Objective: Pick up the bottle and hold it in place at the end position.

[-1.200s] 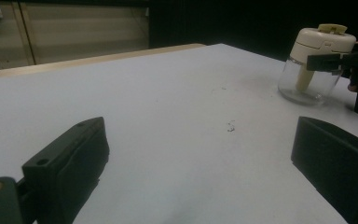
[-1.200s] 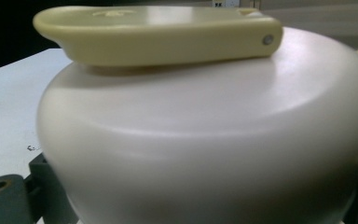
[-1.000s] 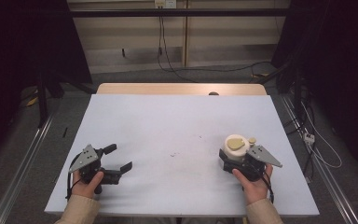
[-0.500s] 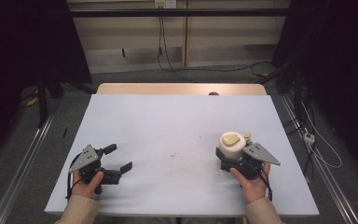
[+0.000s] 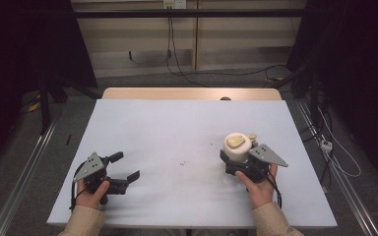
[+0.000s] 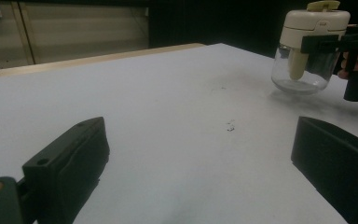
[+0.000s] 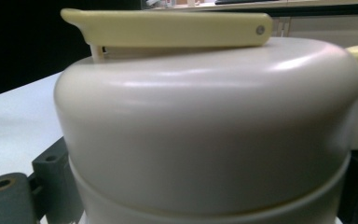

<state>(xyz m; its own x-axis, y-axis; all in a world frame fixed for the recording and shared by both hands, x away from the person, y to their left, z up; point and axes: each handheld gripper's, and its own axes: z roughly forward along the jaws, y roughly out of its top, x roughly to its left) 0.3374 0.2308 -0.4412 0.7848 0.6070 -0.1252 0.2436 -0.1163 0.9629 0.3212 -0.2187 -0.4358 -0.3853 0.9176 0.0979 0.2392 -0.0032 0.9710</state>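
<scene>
Right gripper (image 5: pixel 237 162) holding the glass jar (image 5: pixel 238 147) at the right of the tabletop (image 5: pixel 177 128).

I have its jaws closed on the jar just below the cream lid (image 7: pixel 205 116), whose yellow flip tab (image 7: pixel 168 29) lies flat on top; the jar's clear base (image 6: pixel 300 74) looks just above the surface. My left gripper (image 5: pixel 123 169) rests near the front left, jaws wide apart, holding nothing.

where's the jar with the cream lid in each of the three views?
High view: jar at right of centre on the table, held in the right gripper.
Left gripper view: jar at the top right corner, clear glass body under the cream lid.
Right gripper view: jar up close, spanning most of the picture.
Shared landmark: the yellow lever on the lid, seen also at and.
</scene>
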